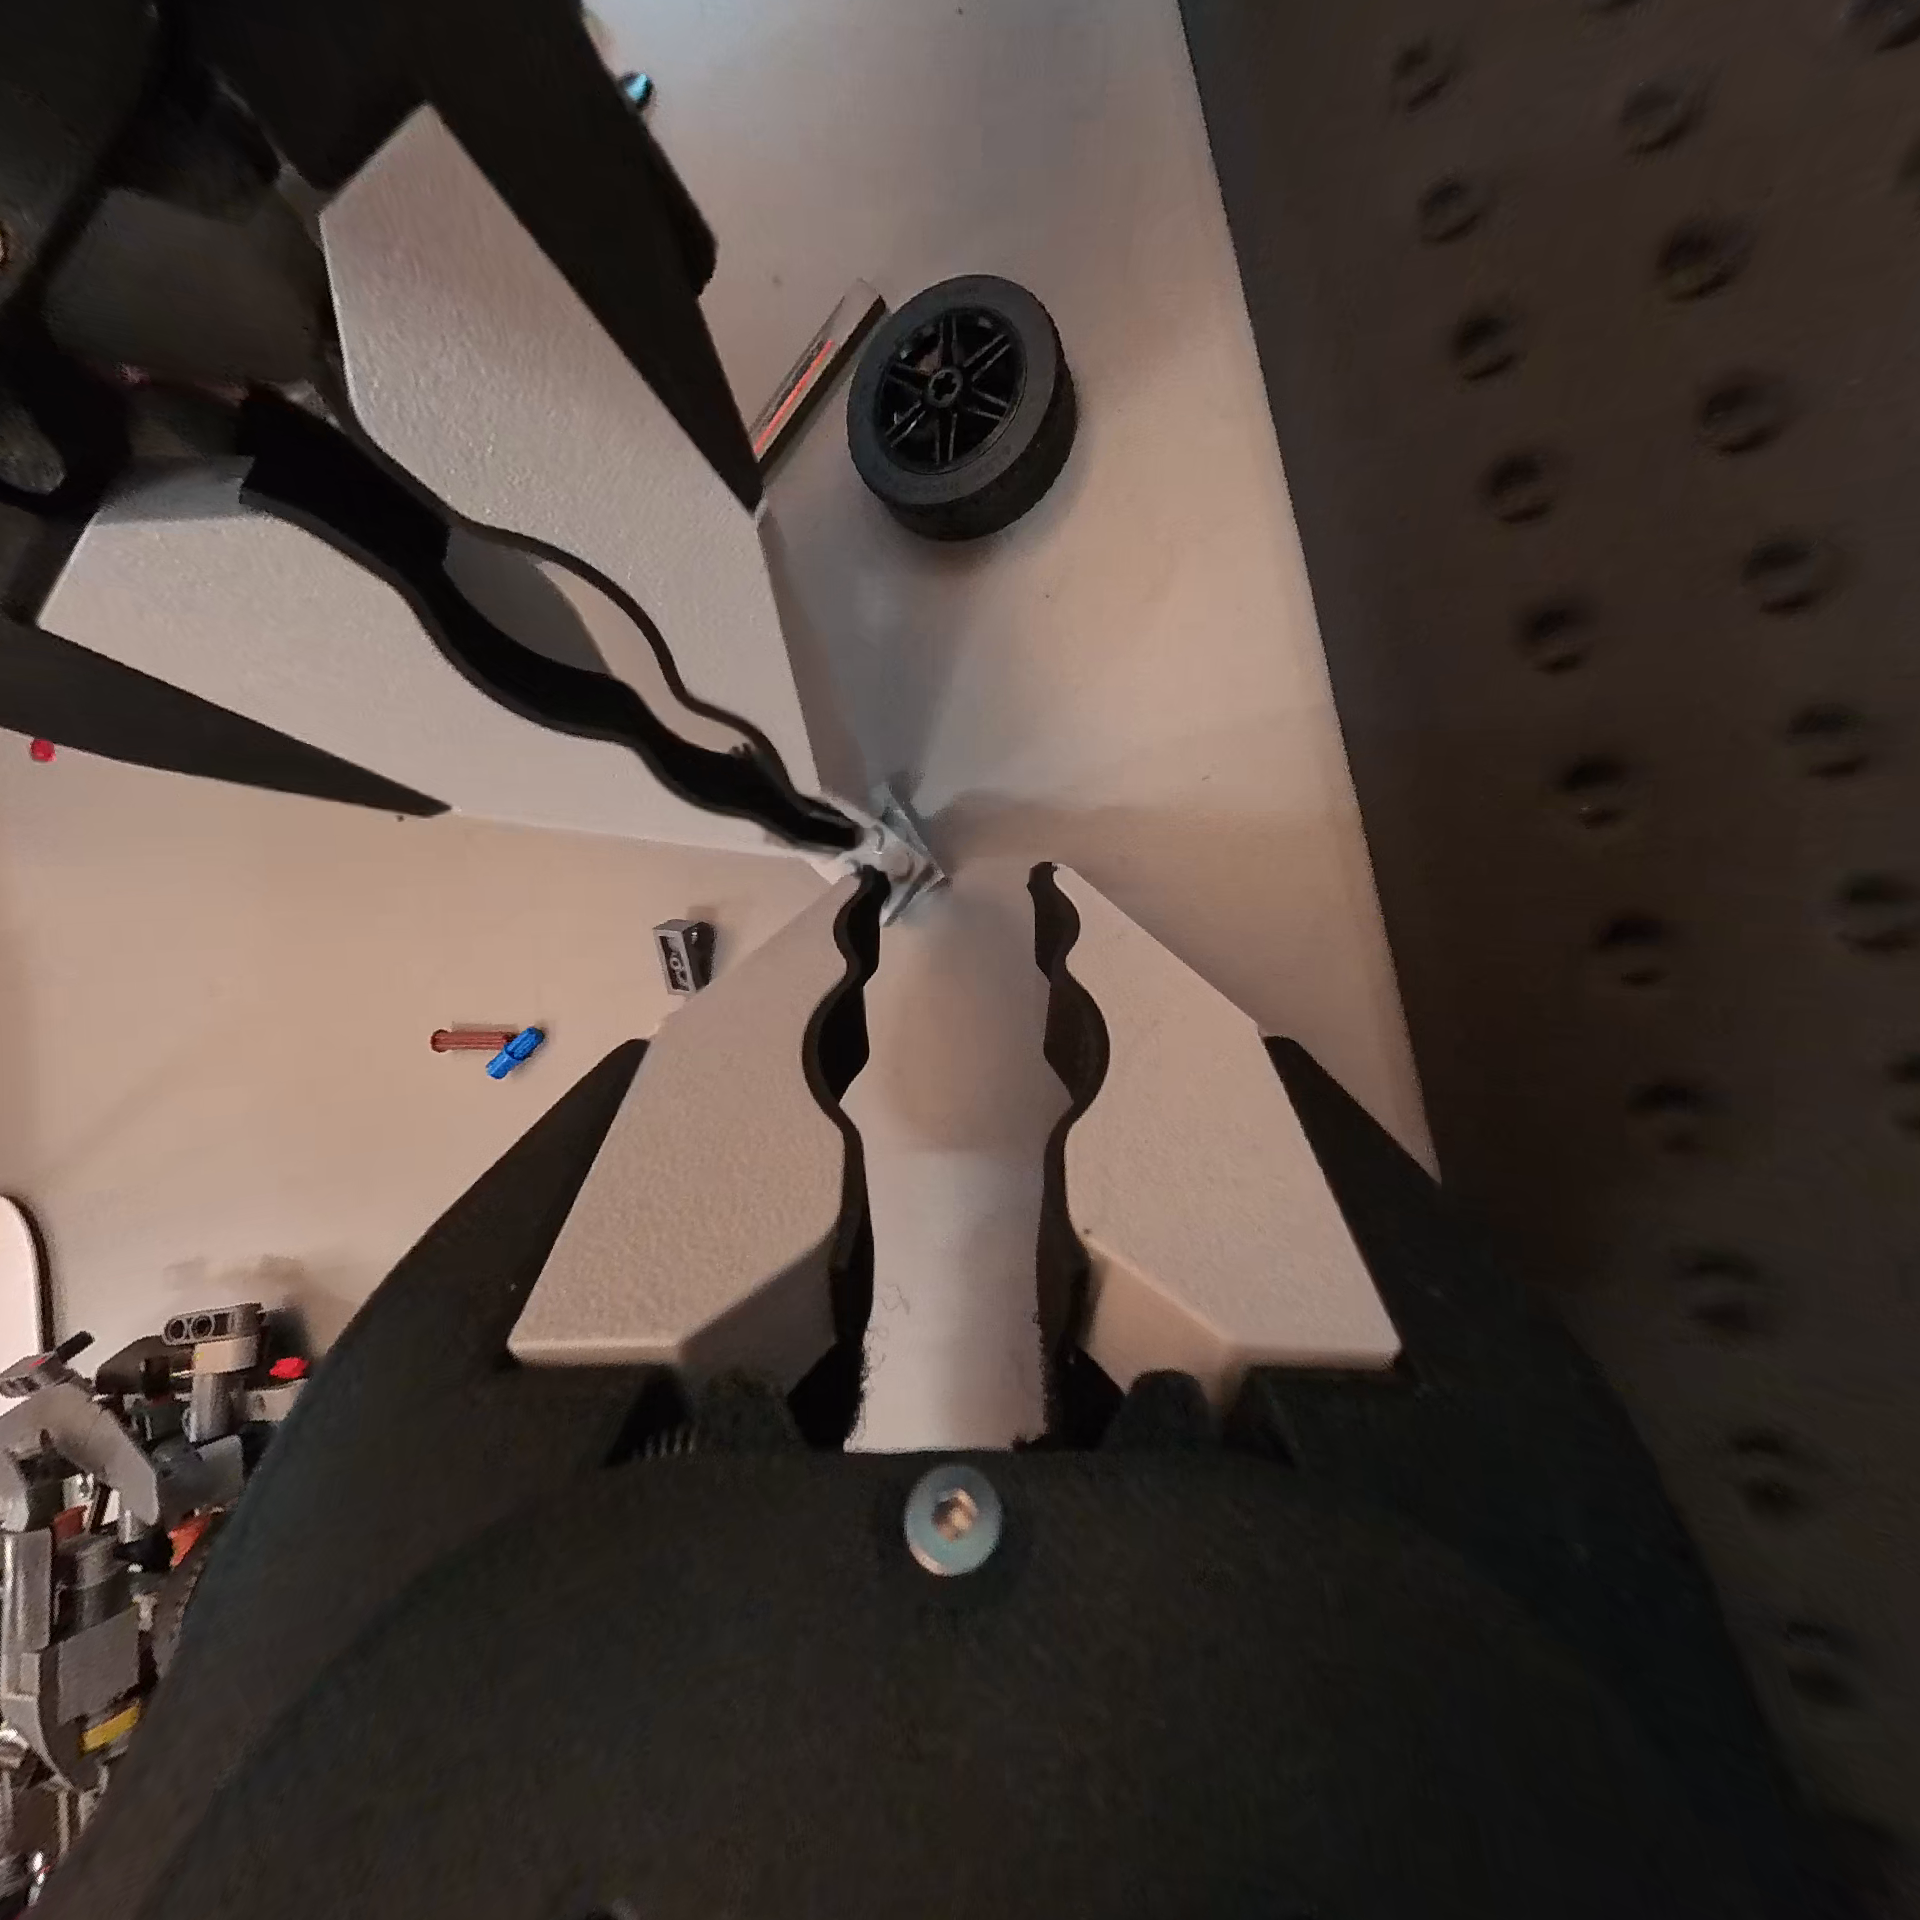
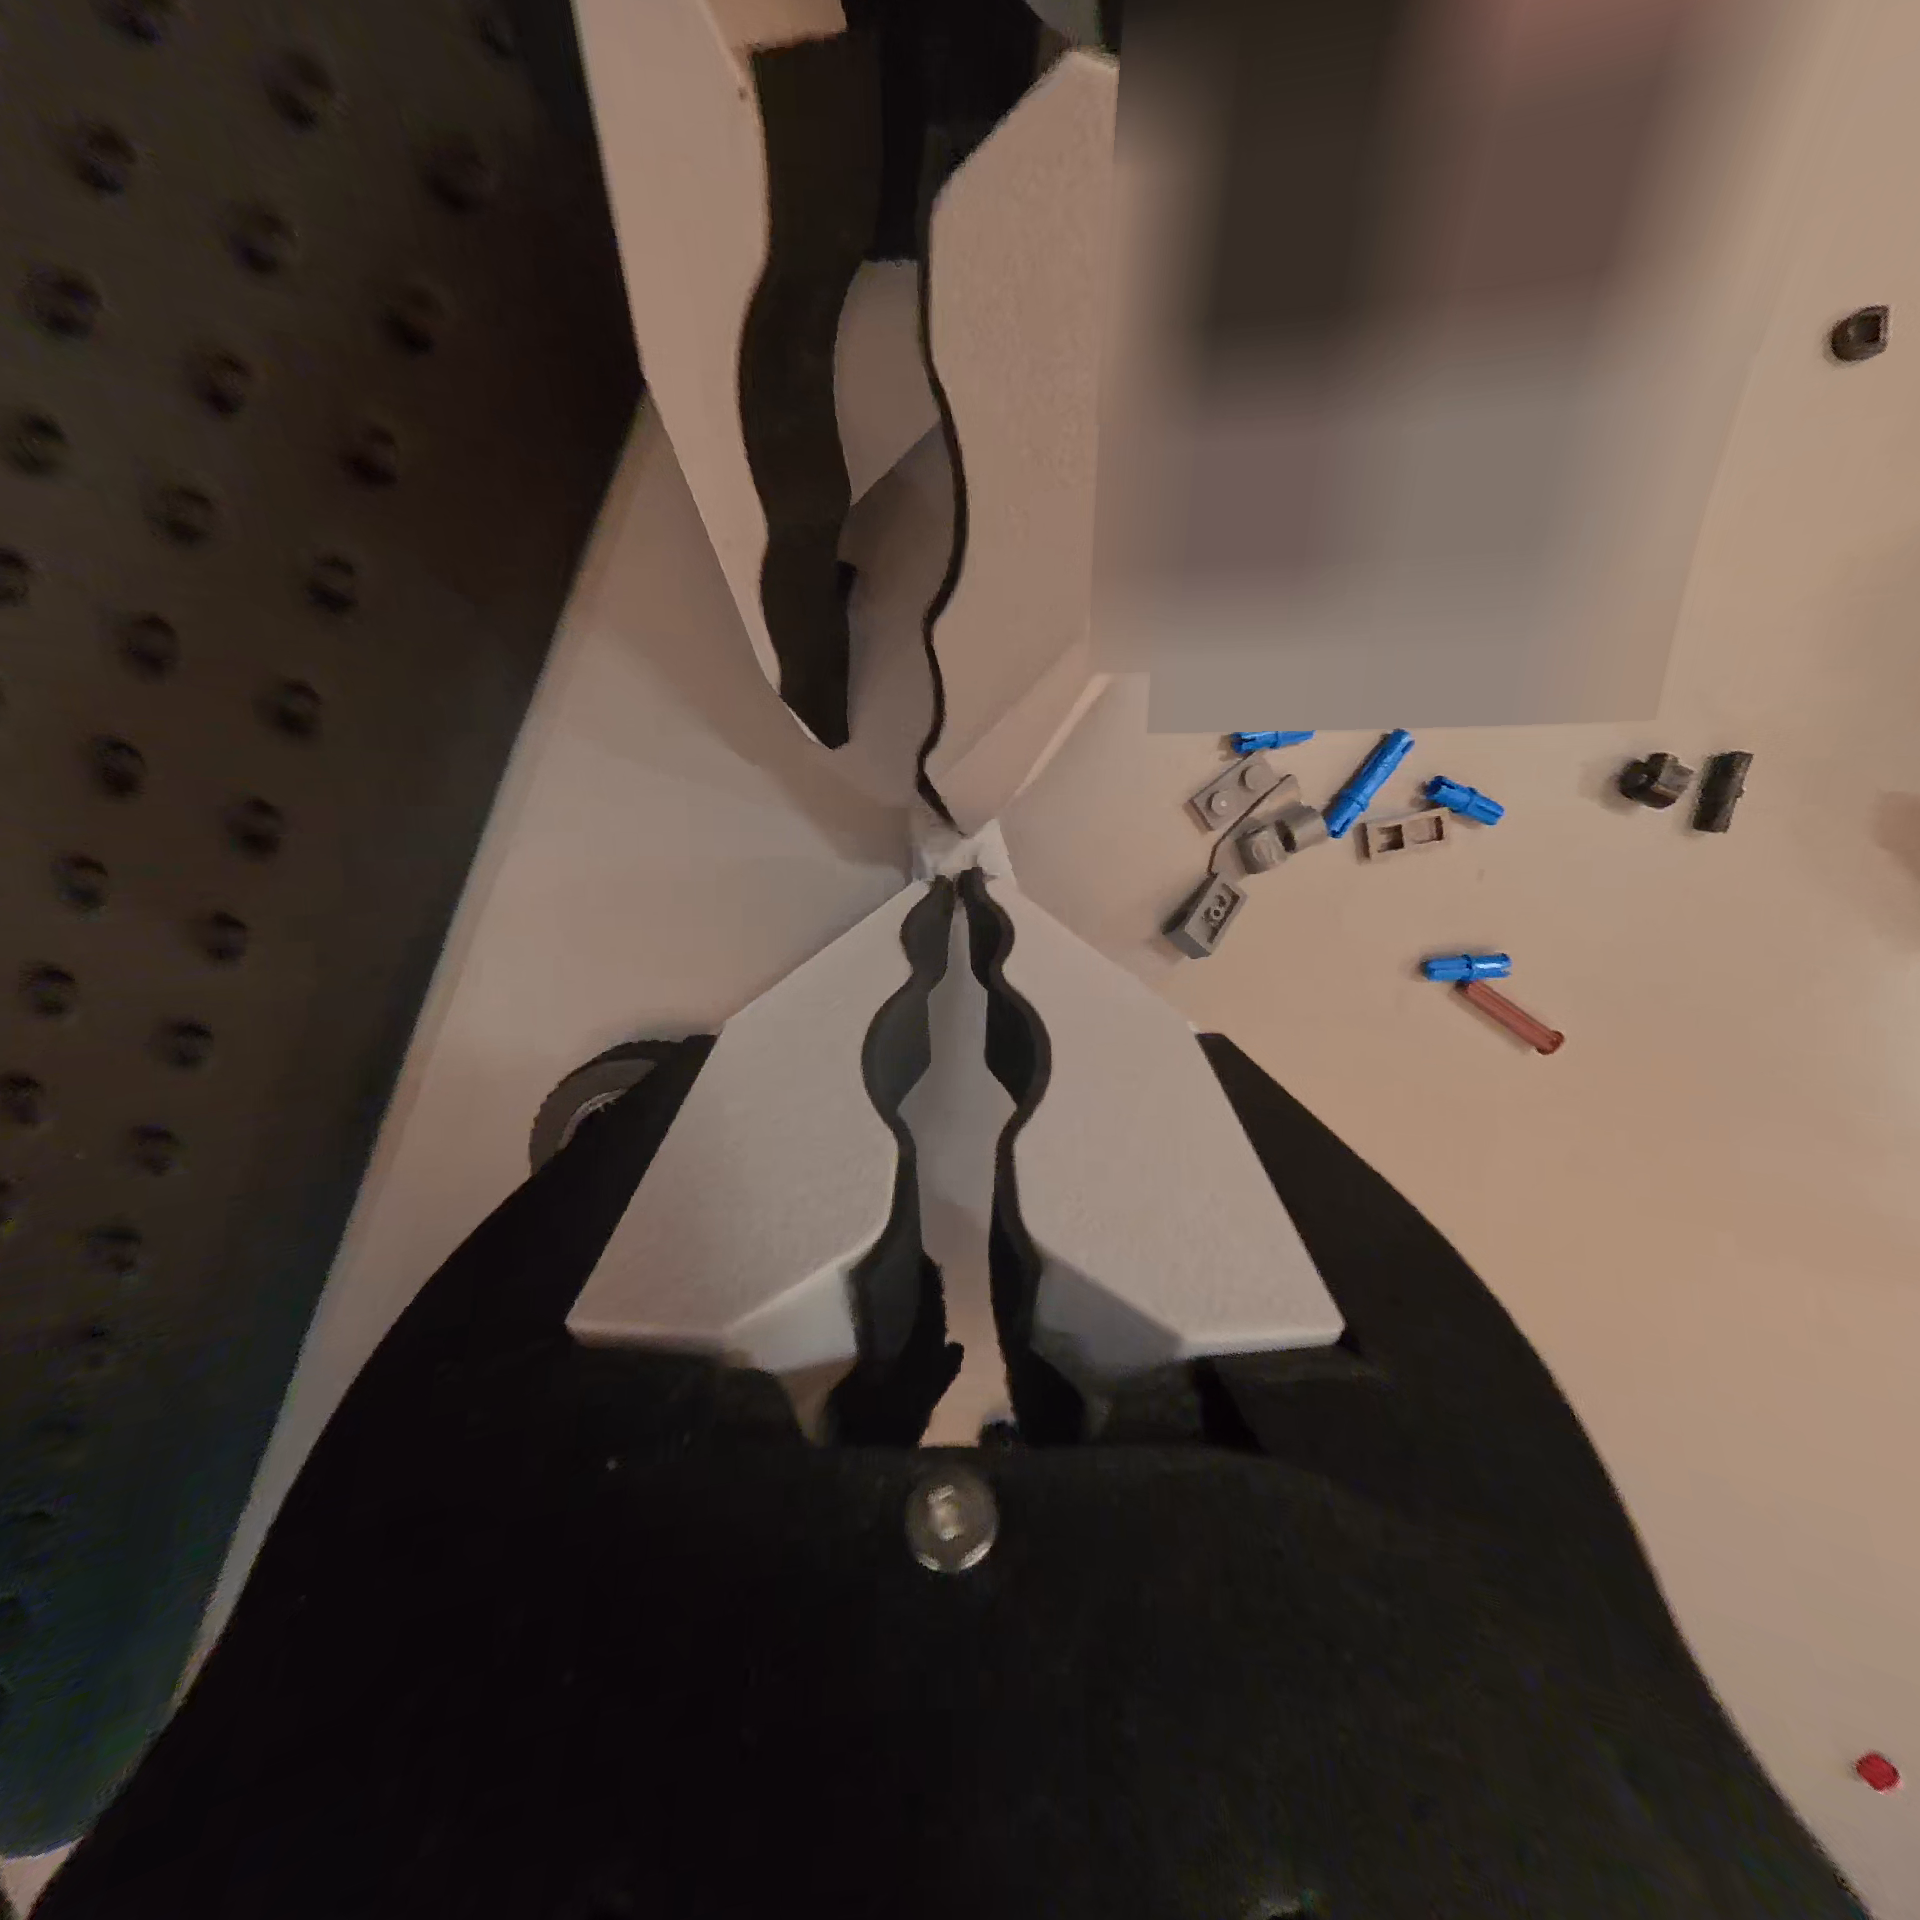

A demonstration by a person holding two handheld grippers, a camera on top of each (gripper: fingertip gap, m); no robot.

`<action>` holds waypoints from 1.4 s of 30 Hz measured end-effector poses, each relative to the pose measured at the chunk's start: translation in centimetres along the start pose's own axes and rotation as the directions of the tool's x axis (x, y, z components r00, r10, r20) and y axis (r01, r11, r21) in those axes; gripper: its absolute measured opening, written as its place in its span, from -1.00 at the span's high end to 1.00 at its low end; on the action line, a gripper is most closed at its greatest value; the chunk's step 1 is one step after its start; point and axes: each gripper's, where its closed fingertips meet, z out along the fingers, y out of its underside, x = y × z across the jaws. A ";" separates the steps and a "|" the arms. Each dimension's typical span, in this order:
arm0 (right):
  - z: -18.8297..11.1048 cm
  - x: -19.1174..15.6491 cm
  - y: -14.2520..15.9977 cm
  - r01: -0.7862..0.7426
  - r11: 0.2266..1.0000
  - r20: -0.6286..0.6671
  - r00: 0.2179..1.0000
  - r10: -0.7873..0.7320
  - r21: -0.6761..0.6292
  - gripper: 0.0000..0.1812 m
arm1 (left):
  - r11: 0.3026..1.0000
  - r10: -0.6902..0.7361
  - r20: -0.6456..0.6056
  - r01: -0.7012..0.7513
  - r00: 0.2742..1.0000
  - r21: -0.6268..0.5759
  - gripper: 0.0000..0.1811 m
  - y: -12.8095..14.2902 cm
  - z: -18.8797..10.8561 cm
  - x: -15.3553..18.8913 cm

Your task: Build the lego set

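1. On the worktop (image 2: 1558,1351), loose parts lie scattered and the two hand-held grippers meet tip to tip above it.
2. Right hand-held gripper (image 2: 956,883): clenched on a small grey plate (image 1: 899,847), which sits at its tips, just clear of the surface.
3. Left hand-held gripper (image 1: 951,883): released, jaws apart, one tip touching or just beside the plate. Judged: a handover or regrip is in hand.
4. Done so far: a partly built grey model (image 1: 94,1507) stands near the worktop edge on the left. How complete it is cannot be told, as only a part shows.
5. Left to fit, judged from what lies loose:
   - a black wheel (image 1: 961,405) with a flat striped piece (image 1: 816,379) beside it;
   - blue pins (image 2: 1366,779) and grey plates (image 2: 1247,821) in a cluster;
   - a brown axle (image 2: 1512,1018) touching another blue pin;
   - dark pieces (image 2: 1683,790) farther off, and a red stud (image 2: 1875,1771) well apart.
6. Judged progress: mid-build. The wheel is unmounted, so several steps remain.
7. A dark studded mat (image 2: 208,520) borders the worktop.
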 end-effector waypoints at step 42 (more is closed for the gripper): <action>0.5 1.9 0.7 -0.078 0.997 -0.036 0.996 0.077 -0.019 0.90 | 0.995 -0.100 -0.042 0.100 0.994 0.002 0.66 1.4 -0.5 -0.8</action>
